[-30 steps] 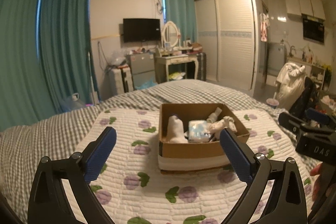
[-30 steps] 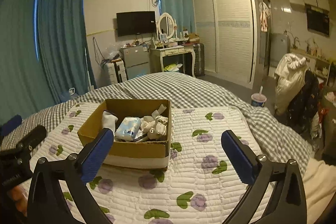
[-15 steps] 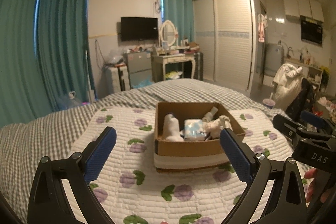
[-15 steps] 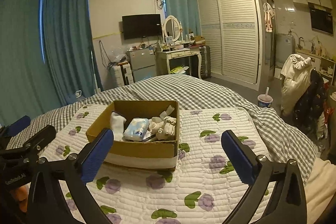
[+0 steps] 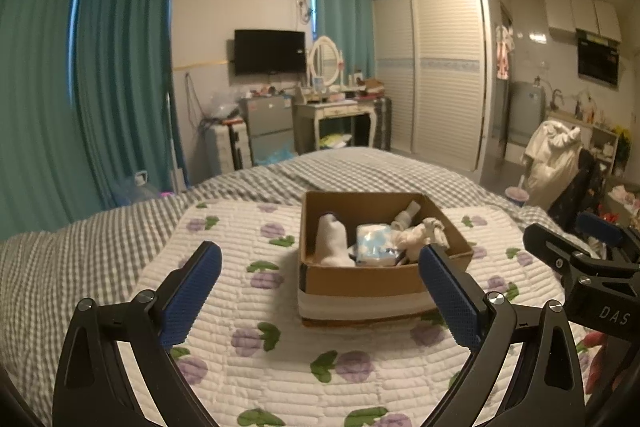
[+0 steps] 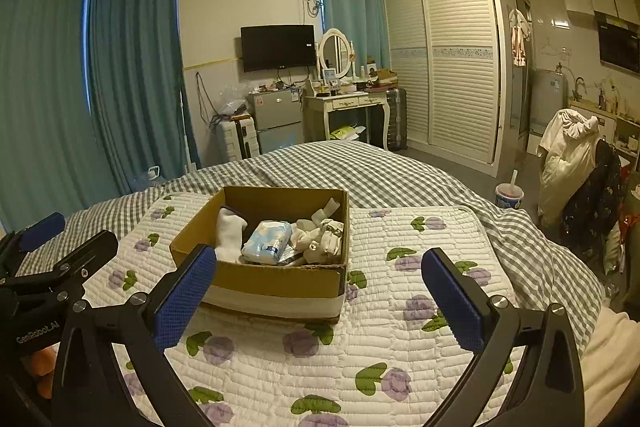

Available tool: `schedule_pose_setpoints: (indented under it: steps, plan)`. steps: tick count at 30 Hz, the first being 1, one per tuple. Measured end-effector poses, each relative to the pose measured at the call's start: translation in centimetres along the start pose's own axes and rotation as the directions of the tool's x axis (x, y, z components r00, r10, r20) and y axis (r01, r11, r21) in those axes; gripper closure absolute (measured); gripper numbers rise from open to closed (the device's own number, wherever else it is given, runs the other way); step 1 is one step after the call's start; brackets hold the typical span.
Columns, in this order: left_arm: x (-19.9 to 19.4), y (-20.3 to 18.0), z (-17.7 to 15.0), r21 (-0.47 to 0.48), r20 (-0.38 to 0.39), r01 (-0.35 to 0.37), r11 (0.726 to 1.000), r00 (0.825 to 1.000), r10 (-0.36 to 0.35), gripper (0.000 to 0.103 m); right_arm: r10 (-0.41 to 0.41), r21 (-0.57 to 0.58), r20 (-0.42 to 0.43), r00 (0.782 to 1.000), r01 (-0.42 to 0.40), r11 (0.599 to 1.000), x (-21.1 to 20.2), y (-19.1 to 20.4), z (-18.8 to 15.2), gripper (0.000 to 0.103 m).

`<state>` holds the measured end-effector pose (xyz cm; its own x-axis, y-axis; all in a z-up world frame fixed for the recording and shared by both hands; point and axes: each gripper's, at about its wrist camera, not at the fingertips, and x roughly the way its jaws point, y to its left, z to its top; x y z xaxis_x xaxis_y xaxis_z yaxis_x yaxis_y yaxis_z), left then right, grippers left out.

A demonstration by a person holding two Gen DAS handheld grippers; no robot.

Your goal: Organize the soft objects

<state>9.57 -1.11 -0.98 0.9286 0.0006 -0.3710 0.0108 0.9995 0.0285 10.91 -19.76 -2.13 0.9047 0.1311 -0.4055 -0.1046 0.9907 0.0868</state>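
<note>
A bed (image 5: pixel 100 239) with a grey checked cover is filling the lower part of both views, and a white quilted mat (image 5: pixel 248 311) printed with purple flowers is lying across it. A cardboard box (image 5: pixel 372 279) is sitting on the mat, open at the top, and the soft things are lying inside it: a white sock (image 5: pixel 330 241) is standing against the left wall, a blue-and-white tissue pack (image 5: pixel 374 245) is lying in the middle, and a bundle of white cloth (image 5: pixel 420 233) is resting toward the right. The left gripper (image 5: pixel 320 293) is hovering in front of the box with its blue pads spread wide and nothing between them. The right gripper (image 6: pixel 320 297) is hanging beside it, likewise spread apart and holding nothing, its left finger (image 6: pixel 186 293) overlapping the box's near wall in that view.
</note>
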Motion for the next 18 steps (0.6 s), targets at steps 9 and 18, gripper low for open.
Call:
schedule_pose_setpoints:
  steps: [9,18]
  plan:
    - [0.36,0.61,-0.03,-0.013,-0.014,-0.006,1.000,1.000,0.006,0.002,-0.005,-0.009,-0.004,1.000,0.005,1.000,0.19,0.04,-0.23,0.000]
    - [0.26,0.67,-0.17,-0.002,-0.011,-0.013,1.000,1.000,0.013,0.002,-0.011,-0.002,-0.014,1.000,0.011,1.000,0.56,-0.31,-0.47,0.000]
